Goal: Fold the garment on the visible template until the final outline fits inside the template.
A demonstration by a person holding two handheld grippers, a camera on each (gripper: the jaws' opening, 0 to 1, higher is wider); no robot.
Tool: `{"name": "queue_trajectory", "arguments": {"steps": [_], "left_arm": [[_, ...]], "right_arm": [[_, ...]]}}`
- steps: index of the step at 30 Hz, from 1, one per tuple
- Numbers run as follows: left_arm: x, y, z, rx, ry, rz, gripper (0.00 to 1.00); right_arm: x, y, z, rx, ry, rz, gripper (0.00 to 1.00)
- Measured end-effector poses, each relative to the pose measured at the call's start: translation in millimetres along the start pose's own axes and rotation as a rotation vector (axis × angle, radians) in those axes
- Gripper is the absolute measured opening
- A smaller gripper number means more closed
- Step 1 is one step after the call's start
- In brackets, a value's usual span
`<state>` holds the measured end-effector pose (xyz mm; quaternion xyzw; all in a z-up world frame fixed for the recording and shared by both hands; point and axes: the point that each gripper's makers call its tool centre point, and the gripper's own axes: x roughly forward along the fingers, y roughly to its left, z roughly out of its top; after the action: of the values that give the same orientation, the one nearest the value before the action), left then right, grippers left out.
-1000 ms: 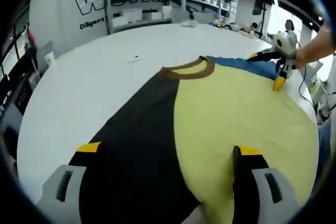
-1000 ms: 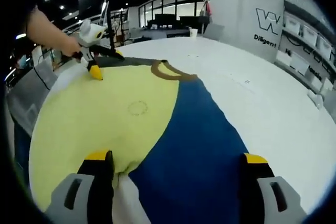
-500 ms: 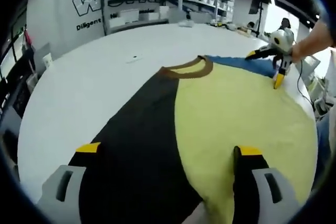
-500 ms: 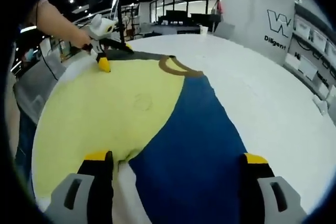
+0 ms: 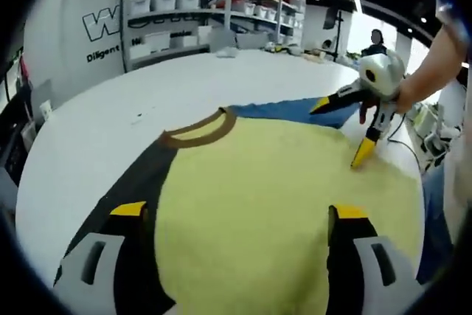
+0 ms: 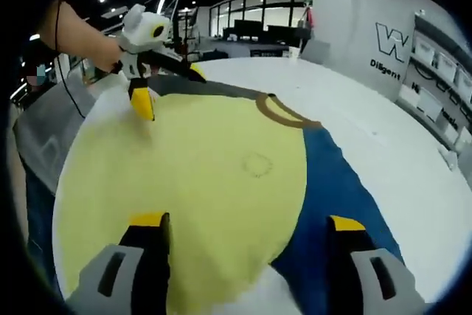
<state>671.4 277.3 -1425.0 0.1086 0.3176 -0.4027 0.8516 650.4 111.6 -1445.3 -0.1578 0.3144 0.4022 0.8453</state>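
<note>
A T-shirt lies flat on the white table (image 5: 81, 138), with a yellow body (image 5: 258, 182), a brown collar (image 5: 195, 132), a black sleeve (image 5: 118, 193) and a blue sleeve (image 5: 284, 111). In the left gripper view my left gripper (image 5: 237, 215) is open, low over the yellow cloth, its left jaw by the black sleeve. My right gripper (image 5: 345, 129), also open and held by a hand, hovers at the blue sleeve's edge. The right gripper view shows the yellow body (image 6: 206, 175), the collar (image 6: 284, 113), the blue sleeve (image 6: 332, 189), my open right gripper (image 6: 247, 223) and my left gripper (image 6: 169, 92).
Shelves with white bins (image 5: 169, 12) stand against the lettered wall behind the table. A person (image 5: 376, 38) is far off at the right. The table's near edge (image 6: 66, 160) curves past the shirt's yellow side. Bare table (image 6: 383, 123) stretches beyond the collar.
Both cameras have swung towards the yellow middle of the shirt, so less of each sleeve shows. Each gripper looks larger and nearer in the other's view. Both stay open.
</note>
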Motion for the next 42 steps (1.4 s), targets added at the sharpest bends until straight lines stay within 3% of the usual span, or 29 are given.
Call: {"name": "queue_trajectory", "arguments": {"steps": [2,3,4,6,7,8,9,16,18,19,20,23,28,35,38,42], "left_arm": [[3,-5.8,-12.5,0.013,0.038,-0.014,0.99],[3,-7.0,-18.2,0.018,0.057,-0.017,0.99],[2,-6.3,-24.9,0.031,0.079,-0.016,0.99],[1,-8.0,-38.4,0.05,0.125,-0.027,0.99],[1,-9.4,-36.5,0.08,0.097,-0.021,0.99],[-2,-9.8,-42.5,0.142,0.127,-0.028,1.0],[-1,-9.6,-38.4,0.098,0.104,-0.03,1.0],[0,-6.6,-35.7,0.101,0.08,-0.044,1.0],[-2,-3.3,-35.6,0.098,0.129,-0.033,1.0],[-2,-6.5,-26.0,0.066,0.092,-0.045,1.0],[-1,-10.3,-14.8,0.06,0.048,-0.052,1.0],[3,-29.4,4.3,0.084,0.024,-0.076,1.0],[26,-79.2,22.2,0.126,-0.002,-0.15,0.99],[54,-137.4,33.6,0.184,-0.012,-0.25,0.95],[61,-162.5,33.8,0.227,-0.006,-0.317,0.95],[64,-184.0,27.0,0.283,0.012,-0.376,0.93]], "right_arm": [[1,0,-10.4,-0.035,0.042,-0.012,0.99],[1,-1,-5.5,-0.012,0.005,-0.013,0.99],[-1,-3,-11.3,0.014,0.032,-0.021,1.0],[-3,-1,-12.6,-0.004,0.017,-0.012,1.0],[-5,0,-13.4,0.013,0.017,-0.015,1.0],[-4,-1,-14.0,0.015,0.003,-0.014,1.0],[-4,0,-14.7,0.01,0.001,-0.008,1.0],[-6,1,-16.8,-0.001,-0.001,0.005,1.0],[-7,2,-16.9,-0.003,0.006,0.015,1.0],[-10,0,-21.4,-0.006,0.056,0.012,1.0],[-11,0,-21.2,0.004,0.065,0.019,1.0],[-21,-7,-11.1,0.027,0.005,0.003,1.0],[-33,-44,-21.2,0.099,0.005,-0.064,1.0],[-47,-82,-34.2,0.183,0.011,-0.128,1.0],[-55,-95,-31.1,0.241,-0.033,-0.151,1.0],[-62,-115,-35.4,0.258,-0.031,-0.204,0.99]]}}
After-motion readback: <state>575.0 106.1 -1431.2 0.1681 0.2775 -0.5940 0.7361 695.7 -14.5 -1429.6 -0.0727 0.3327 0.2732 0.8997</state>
